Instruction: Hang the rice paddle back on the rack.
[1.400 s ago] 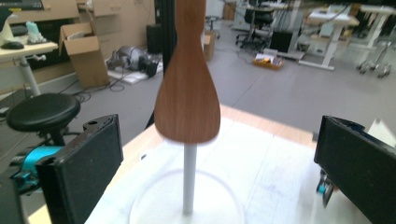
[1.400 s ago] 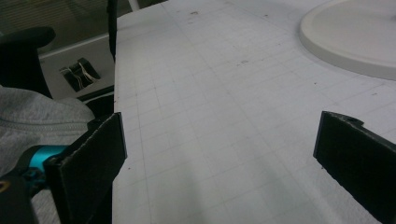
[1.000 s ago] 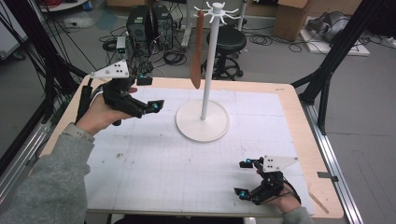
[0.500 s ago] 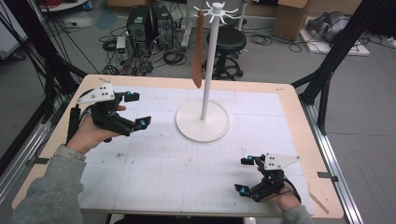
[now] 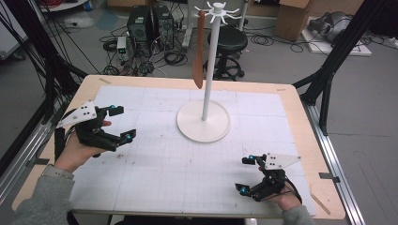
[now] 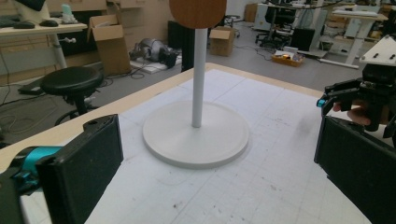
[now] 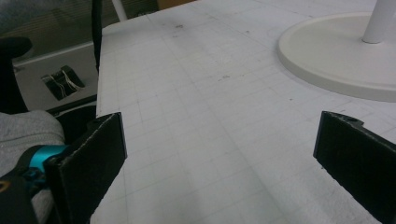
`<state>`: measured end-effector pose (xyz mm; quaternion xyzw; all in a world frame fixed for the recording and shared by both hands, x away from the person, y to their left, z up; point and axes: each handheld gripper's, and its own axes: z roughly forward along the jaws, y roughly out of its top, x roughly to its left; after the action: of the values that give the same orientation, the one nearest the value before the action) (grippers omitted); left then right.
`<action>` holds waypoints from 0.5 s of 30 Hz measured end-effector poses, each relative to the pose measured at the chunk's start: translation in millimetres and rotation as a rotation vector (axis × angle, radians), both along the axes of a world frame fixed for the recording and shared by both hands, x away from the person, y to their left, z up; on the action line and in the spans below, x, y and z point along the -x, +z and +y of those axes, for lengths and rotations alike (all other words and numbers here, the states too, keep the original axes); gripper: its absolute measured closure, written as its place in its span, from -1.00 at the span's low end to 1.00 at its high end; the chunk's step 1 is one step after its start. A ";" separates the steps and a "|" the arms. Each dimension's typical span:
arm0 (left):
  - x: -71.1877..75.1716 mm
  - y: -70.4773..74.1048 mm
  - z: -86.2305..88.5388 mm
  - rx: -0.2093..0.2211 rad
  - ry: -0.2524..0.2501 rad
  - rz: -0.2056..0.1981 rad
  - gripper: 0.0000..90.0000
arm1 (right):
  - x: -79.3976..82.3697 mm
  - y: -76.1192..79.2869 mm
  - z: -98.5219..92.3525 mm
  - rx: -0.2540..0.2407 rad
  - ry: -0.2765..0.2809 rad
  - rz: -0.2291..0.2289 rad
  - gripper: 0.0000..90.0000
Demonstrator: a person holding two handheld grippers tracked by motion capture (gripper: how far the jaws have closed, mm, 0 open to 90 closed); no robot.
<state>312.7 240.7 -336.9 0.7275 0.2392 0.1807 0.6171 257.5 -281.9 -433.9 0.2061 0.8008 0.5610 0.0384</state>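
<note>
The left tool [image 5: 117,123] hovered at about nine o'clock on the surface [image 5: 159,183], just above the gridded mat, its jaws spread wide with nothing between them. In the left gripper view its two black pads [image 6: 81,163] framed the stand's round base [image 6: 196,135] and pole [image 6: 200,74], so it pointed toward the middle of the surface.

At the centre, toward twelve o'clock, stood the white stand [image 5: 210,61], upright on its wide disc base [image 5: 203,122]. From one of the hooks at its crown hung a wooden spatula [image 5: 199,49], handle up and blade down, clear of the surface and just beside the pole. It looked light, stiff and smooth. The varnished wood could well slip between hard pads, so the flat blade, gripped across its broad faces, seemed the surest place to hold; the thin handle near the hook would likely twist. The stand's heavy-looking base would probably stay put if the spatula were lifted straight up off the hook.

At about five o'clock the right tool [image 5: 246,174] rested low near the surface edge, jaws likewise wide apart and empty, well away from the stand. The right gripper view showed bare mat between its pads [image 7: 91,154].
</note>
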 end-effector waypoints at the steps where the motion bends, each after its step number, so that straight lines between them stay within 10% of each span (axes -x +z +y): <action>1: 2.2 -3.2 1.4 0.000 0.017 -0.015 -0.96 | 0.0 0.0 -0.2 0.001 -0.003 -0.002 -0.97; 15: 24.8 -42.9 18.0 0.033 0.077 -0.006 -0.96 | -0.4 1.2 -0.1 0.000 -0.015 -0.011 -0.97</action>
<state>287.9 258.8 -379.8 0.7068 0.2681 0.2024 0.6225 257.9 -282.1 -432.7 0.2090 0.7990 0.5618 0.0469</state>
